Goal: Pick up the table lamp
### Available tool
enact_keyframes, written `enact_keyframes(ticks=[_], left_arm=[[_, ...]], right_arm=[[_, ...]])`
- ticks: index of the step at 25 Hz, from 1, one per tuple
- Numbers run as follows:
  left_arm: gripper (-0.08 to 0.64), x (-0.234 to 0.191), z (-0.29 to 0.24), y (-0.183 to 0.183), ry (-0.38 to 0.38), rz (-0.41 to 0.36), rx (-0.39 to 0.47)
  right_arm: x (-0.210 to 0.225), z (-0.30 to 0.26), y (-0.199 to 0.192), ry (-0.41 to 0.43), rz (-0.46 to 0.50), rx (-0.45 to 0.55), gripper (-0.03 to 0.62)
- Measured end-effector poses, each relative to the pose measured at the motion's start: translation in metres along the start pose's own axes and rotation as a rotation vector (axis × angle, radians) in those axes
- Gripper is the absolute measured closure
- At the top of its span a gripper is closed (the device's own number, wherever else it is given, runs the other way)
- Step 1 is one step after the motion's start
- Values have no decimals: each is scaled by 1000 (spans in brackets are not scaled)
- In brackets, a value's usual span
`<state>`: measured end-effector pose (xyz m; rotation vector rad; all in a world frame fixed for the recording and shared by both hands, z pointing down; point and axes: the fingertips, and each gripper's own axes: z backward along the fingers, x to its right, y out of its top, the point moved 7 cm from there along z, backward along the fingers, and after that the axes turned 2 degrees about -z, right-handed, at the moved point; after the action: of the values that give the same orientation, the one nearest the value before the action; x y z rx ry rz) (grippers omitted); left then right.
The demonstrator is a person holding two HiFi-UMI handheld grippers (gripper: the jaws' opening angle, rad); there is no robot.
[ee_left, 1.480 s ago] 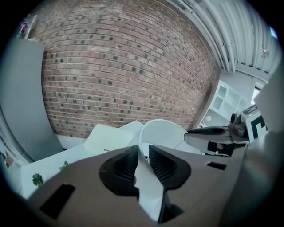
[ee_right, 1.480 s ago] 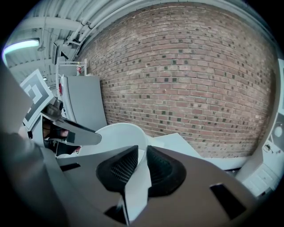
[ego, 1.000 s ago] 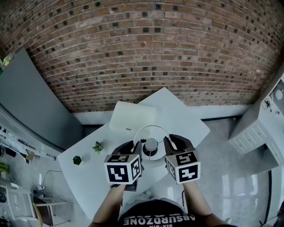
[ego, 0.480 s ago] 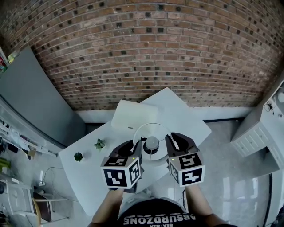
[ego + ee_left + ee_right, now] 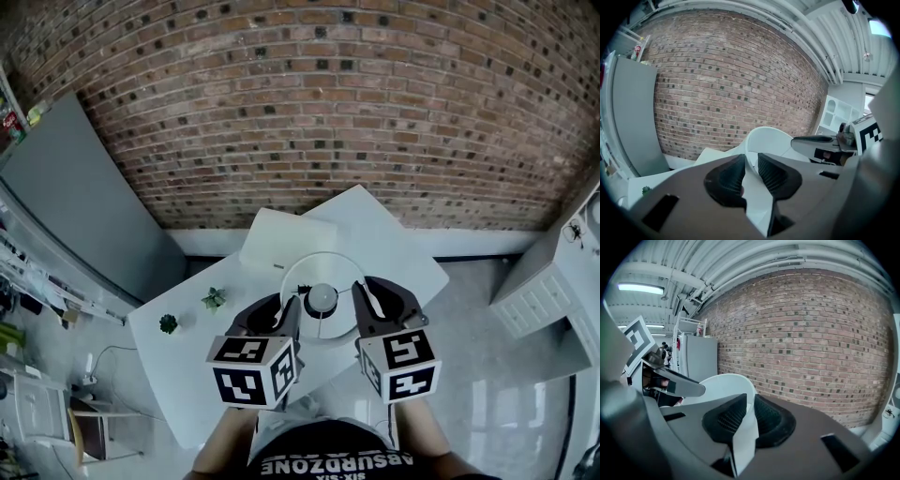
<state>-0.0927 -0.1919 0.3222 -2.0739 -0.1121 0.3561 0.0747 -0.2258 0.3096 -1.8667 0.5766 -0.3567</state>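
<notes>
A brick wall [image 5: 309, 103] fills the view beyond both pairs of fingers. A grey panel [image 5: 84, 206] leans far out to the left of the left fingers. The white desk [image 5: 403, 258] lies below and ahead of the fingers. A white cabinet [image 5: 548, 281] stands well off to the right of the right ones.

The lamp [image 5: 322, 300] sits between the two grippers, its round white shade spanning from one pair of fingers to the other, over the desk. The left gripper [image 5: 284, 311] has its fingers [image 5: 736, 171] part closed, pinching the thin white rim of the shade on that side. The right gripper [image 5: 367, 302] grips the opposite rim the same way, its fingers [image 5: 729, 418] a little closer together, with the white edge pressed between the pads.

A flat white slab [image 5: 281, 242] lies on the desk just beyond the lamp. Two small plants [image 5: 215, 298] [image 5: 169, 323] stand left of the left fingers, well apart from them.
</notes>
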Motion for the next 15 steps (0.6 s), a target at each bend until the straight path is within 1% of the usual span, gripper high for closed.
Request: enact_keyframes(ticks=[6, 15], left_arm=[[477, 8, 11, -2, 9, 3, 18], [476, 14, 23, -11, 15, 5, 31]], right_arm=[[-2, 12, 1, 18, 10, 37, 541], [-6, 23, -6, 25, 26, 44, 543]])
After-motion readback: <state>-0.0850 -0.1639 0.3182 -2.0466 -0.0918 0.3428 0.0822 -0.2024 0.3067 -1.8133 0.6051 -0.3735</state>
